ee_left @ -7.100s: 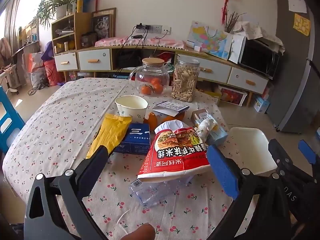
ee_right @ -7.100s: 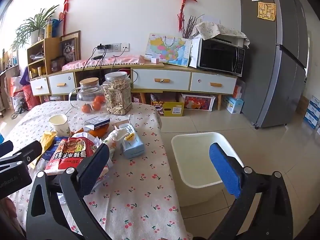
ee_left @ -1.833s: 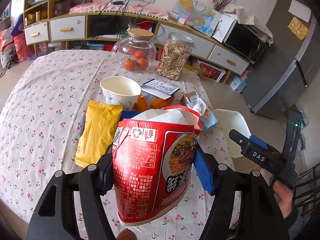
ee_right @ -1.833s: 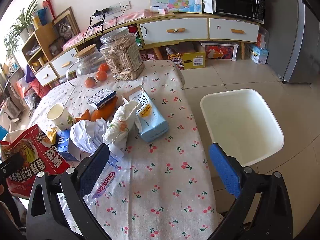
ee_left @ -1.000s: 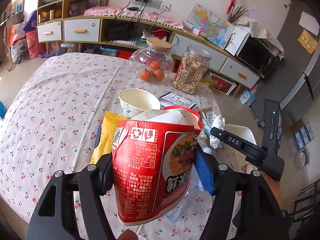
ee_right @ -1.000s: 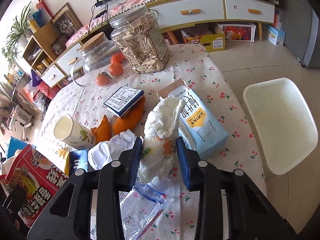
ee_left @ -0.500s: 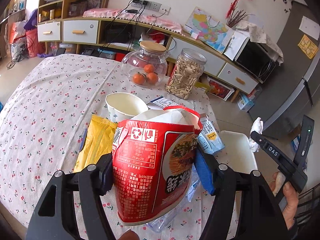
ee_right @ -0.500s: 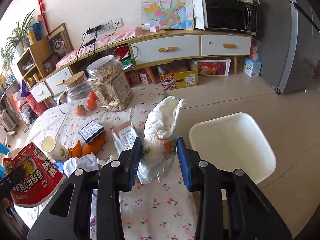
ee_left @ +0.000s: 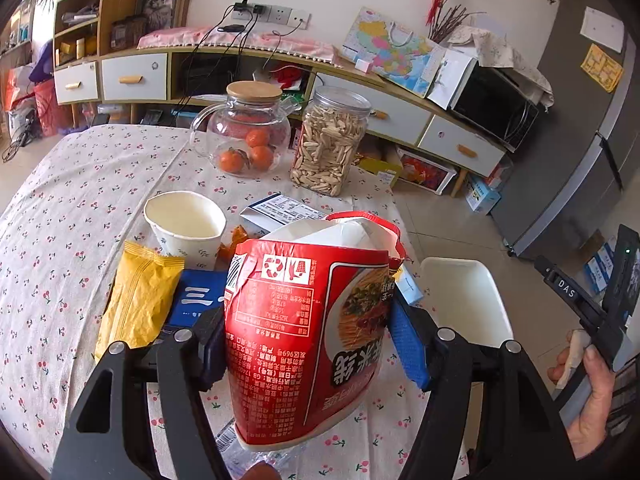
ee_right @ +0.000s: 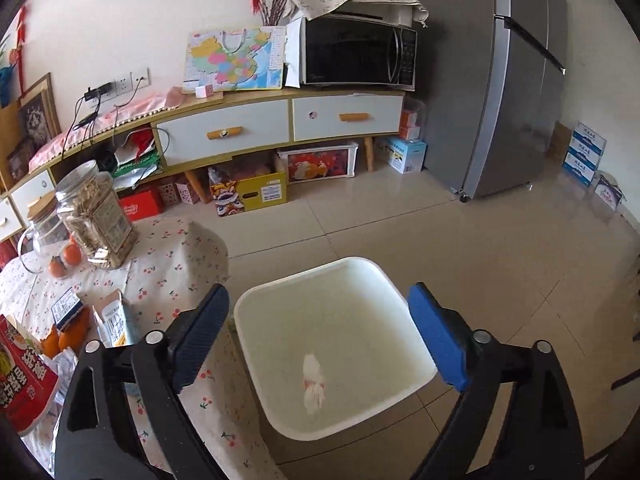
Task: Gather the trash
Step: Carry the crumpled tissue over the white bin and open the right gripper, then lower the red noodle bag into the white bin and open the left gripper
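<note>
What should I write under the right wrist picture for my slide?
Open right gripper above the white bin, where a crumpled white wrapper has just been dropped.

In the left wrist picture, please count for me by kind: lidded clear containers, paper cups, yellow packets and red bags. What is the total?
lidded clear containers: 2 (glass jug, clear jar)
paper cup: 1
yellow packet: 1
red bag: 1
total: 5
</note>
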Tool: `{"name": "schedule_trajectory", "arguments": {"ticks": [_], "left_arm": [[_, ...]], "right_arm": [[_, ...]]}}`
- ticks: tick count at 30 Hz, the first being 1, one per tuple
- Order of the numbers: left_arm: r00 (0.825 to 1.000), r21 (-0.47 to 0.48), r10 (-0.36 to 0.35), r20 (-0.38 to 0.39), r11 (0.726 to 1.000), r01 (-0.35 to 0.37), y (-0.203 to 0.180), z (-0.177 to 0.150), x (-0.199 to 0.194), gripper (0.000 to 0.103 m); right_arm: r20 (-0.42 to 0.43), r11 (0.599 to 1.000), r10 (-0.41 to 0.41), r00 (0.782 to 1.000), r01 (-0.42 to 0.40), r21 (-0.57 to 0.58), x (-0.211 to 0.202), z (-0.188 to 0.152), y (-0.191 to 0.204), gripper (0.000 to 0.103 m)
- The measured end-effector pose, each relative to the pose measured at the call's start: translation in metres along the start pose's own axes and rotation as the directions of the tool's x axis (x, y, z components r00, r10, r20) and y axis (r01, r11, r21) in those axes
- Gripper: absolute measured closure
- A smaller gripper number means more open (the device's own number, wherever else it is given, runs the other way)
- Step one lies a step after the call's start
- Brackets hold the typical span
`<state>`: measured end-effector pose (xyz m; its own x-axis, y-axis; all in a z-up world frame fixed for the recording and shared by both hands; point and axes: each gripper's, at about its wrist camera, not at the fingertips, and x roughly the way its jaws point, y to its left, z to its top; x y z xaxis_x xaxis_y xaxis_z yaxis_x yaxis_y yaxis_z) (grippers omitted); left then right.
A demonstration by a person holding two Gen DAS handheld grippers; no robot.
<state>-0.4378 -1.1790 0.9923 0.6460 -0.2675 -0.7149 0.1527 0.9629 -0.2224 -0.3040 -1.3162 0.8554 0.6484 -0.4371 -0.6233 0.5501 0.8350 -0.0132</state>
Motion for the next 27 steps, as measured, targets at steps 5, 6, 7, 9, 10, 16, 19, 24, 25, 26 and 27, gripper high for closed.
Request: {"name": "schedule_trajectory", "arguments": {"ticks": [5, 6, 7, 9, 10, 16, 19, 24, 25, 26, 27], "left_arm": [[0.999, 0.008, -0.047, 0.003, 0.999, 0.047, -0.026, 0.008, 0.018, 0.036], [0.998, 0.006, -0.070, -0.005, 0.998, 0.070, -0.034, 0.012, 0.030, 0.036], [0.996, 0.006, -0.083, -0.008, 0.996, 0.084, -0.042, 0.013, 0.036, 0.036], [0.993, 0.022, -0.119, -0.020, 0.993, 0.119, -0.060, 0.020, 0.055, 0.036], [0.990, 0.030, -0.135, -0.028, 0.990, 0.136, -0.067, 0.024, 0.062, 0.036], [0.976, 0.074, -0.201, -0.082, 0.976, 0.207, -0.102, 0.040, 0.110, 0.036], [0.968, 0.089, -0.223, -0.113, 0.968, 0.234, -0.101, 0.048, 0.138, 0.036], [0.945, 0.112, -0.275, -0.177, 0.948, 0.297, -0.112, 0.055, 0.175, 0.035], [0.940, 0.117, -0.281, -0.191, 0.945, 0.306, -0.110, 0.057, 0.183, 0.035], [0.937, 0.121, -0.282, -0.205, 0.943, 0.310, -0.110, 0.057, 0.189, 0.027], [0.935, 0.119, -0.281, -0.215, 0.943, 0.311, -0.109, 0.058, 0.193, 0.022]], "right_arm": [[0.036, 0.996, -0.060, 0.998, 0.057, 0.072, -0.011, 0.013, -0.038, 0.007], [0.041, 0.994, -0.072, 0.997, 0.068, 0.082, -0.012, 0.015, -0.044, 0.007], [0.043, 0.993, -0.080, 0.996, 0.075, 0.095, -0.013, 0.017, -0.052, 0.007], [0.041, 0.988, -0.090, 0.995, 0.084, 0.127, -0.015, 0.020, -0.064, 0.007], [0.040, 0.986, -0.092, 0.995, 0.085, 0.145, -0.016, 0.022, -0.071, 0.007], [0.038, 0.967, -0.121, 0.992, 0.109, 0.229, -0.021, 0.029, -0.108, 0.007], [0.026, 0.958, -0.135, 0.991, 0.124, 0.260, -0.019, 0.029, -0.124, 0.007], [0.032, 0.936, -0.173, 0.984, 0.154, 0.315, -0.021, 0.027, -0.144, 0.007], [0.031, 0.934, -0.176, 0.984, 0.157, 0.322, -0.021, 0.027, -0.147, 0.007], [0.029, 0.931, -0.181, 0.983, 0.162, 0.326, -0.020, 0.027, -0.149, 0.007], [0.026, 0.930, -0.187, 0.982, 0.168, 0.328, -0.020, 0.027, -0.151, 0.007]]}}
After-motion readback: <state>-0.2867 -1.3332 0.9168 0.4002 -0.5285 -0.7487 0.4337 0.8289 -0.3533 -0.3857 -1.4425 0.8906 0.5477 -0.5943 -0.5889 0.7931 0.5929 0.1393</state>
